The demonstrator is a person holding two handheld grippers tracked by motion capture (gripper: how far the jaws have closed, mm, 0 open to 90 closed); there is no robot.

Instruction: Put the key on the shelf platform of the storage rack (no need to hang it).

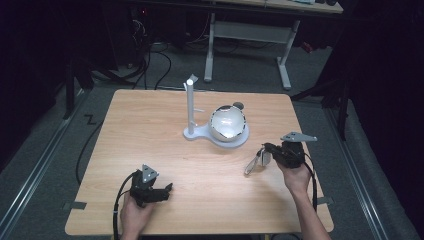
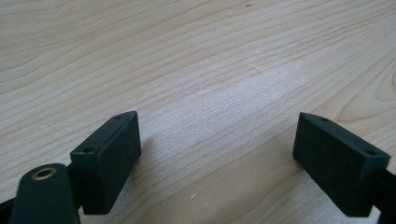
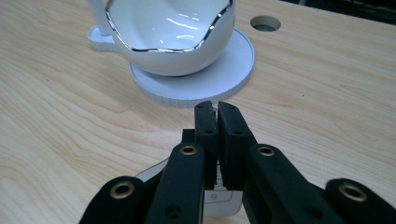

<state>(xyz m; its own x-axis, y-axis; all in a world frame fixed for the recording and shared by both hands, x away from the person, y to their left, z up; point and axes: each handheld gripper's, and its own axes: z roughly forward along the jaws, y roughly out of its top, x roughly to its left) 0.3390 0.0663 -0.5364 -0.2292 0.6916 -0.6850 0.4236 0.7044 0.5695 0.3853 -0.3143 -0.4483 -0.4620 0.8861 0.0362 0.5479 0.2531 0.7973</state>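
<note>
The right hand-held gripper (image 1: 263, 153) carries a flat silvery utensil (image 1: 253, 163) — its exact kind too small to tell — over the wooden worktop (image 1: 150, 130), just short of the white bowl (image 1: 227, 123) that sits tilted on the round base of a white stand (image 1: 191, 107) near the middle of the far half. In the right gripper view the two black jaws are pressed almost together, a thin sliver pinched between them, with a pale flat piece (image 3: 219, 200) showing beneath; the bowl (image 3: 173, 37), silver-rimmed and open toward the camera, lies directly ahead on its ribbed disc (image 3: 205, 86). The step in hand looks like the carry toward the bowl, with delivery not yet made; the next move would call for a short forward reach and a lift over the rim before any release, without knocking the bowl off its perch. The right forearm comes in from the bottom edge, wrist angled inward toward the stand. The left hand-held gripper (image 1: 157, 192) rests low near the front-left of the worktop, well apart from the bowl — its jaws spread wide over bare wood in the left gripper view, holding nothing
</note>
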